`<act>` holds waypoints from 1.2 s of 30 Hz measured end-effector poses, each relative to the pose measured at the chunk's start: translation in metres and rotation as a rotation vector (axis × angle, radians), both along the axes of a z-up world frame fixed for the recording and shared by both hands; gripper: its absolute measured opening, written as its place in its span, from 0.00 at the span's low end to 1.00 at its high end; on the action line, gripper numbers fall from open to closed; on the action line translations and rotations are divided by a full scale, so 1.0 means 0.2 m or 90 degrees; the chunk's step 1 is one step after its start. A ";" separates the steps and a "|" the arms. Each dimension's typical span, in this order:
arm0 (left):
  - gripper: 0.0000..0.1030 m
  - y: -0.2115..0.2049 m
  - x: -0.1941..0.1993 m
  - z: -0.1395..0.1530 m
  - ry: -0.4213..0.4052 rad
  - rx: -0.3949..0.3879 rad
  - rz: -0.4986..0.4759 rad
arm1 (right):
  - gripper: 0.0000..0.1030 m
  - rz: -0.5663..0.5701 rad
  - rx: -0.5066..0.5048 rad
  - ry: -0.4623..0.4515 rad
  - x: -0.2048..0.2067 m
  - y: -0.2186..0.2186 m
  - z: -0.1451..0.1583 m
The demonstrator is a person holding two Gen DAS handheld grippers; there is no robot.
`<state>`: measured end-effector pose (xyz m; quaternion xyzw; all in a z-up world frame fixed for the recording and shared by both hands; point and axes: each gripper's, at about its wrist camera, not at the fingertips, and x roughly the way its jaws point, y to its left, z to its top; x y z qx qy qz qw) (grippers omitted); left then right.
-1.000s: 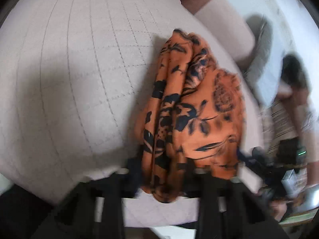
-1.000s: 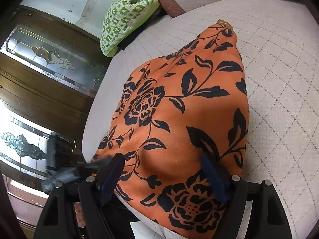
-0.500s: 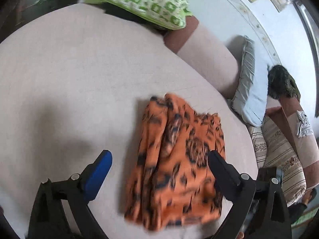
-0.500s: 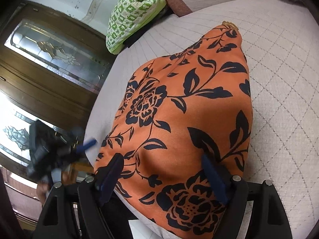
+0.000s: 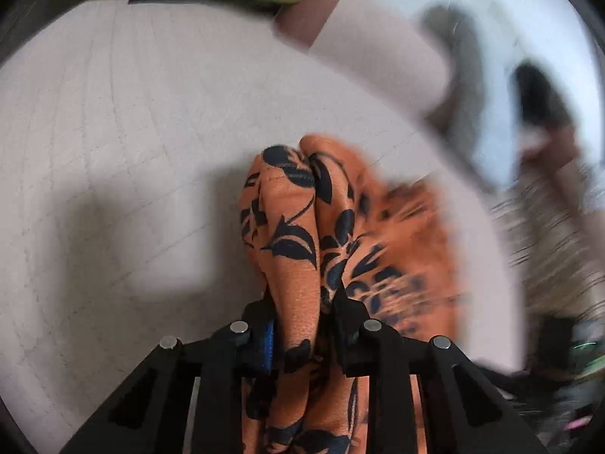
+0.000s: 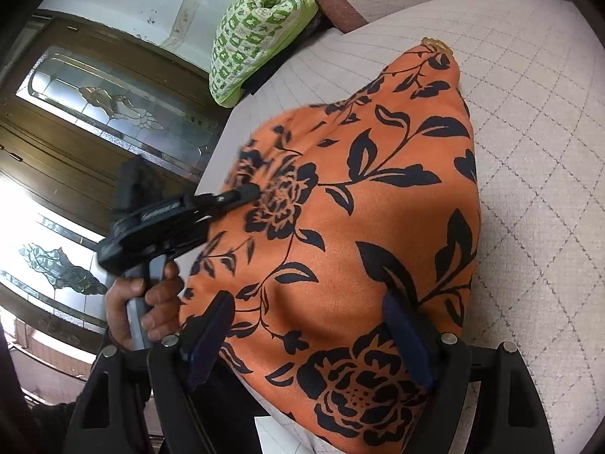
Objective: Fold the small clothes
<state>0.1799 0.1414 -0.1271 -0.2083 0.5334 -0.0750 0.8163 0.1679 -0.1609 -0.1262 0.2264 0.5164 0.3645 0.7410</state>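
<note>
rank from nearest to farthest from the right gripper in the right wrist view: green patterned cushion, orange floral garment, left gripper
1. orange floral garment: lies between the open jaws of the right gripper.
2. left gripper: off to the left, shut on the garment's left edge.
3. green patterned cushion: at the top, on the far end of the quilted surface.

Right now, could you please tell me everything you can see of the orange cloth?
The orange cloth is soft fabric printed with dark flowers and leaves. It lies bunched on the quilted cushion, humped in the middle, one narrow end pointing away. The left gripper is shut on a gathered fold at its edge. The right gripper is open, its fingers straddling the near end.
</note>
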 end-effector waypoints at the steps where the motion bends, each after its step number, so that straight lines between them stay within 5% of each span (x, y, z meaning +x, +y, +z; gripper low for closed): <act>1: 0.29 0.04 0.00 -0.02 0.003 -0.031 0.015 | 0.81 0.001 0.001 -0.002 0.00 0.00 0.00; 5: 0.35 0.07 -0.02 0.09 -0.009 -0.061 0.032 | 0.81 0.002 -0.012 -0.003 -0.01 0.02 0.01; 9: 0.68 0.10 -0.18 0.22 -0.061 0.001 0.059 | 0.81 -0.008 -0.005 0.009 -0.01 0.00 0.03; 13: 0.78 0.03 -0.32 0.29 -0.096 0.093 0.060 | 0.81 -0.055 0.021 0.004 -0.02 -0.07 0.12; 17: 0.79 0.02 -0.40 0.27 -0.097 0.162 0.051 | 0.81 -0.096 -0.008 -0.039 -0.03 -0.15 0.21; 22: 0.79 -0.03 -0.42 0.24 -0.091 0.184 0.047 | 0.81 -0.150 -0.059 0.010 0.01 -0.23 0.13; 27: 0.79 -0.05 -0.41 0.22 -0.086 0.184 0.043 | 0.81 -0.190 -0.062 0.059 0.01 -0.31 0.01; 36: 0.79 -0.04 -0.43 0.26 -0.097 0.176 0.044 | 0.81 -0.182 -0.062 0.060 0.04 -0.29 -0.01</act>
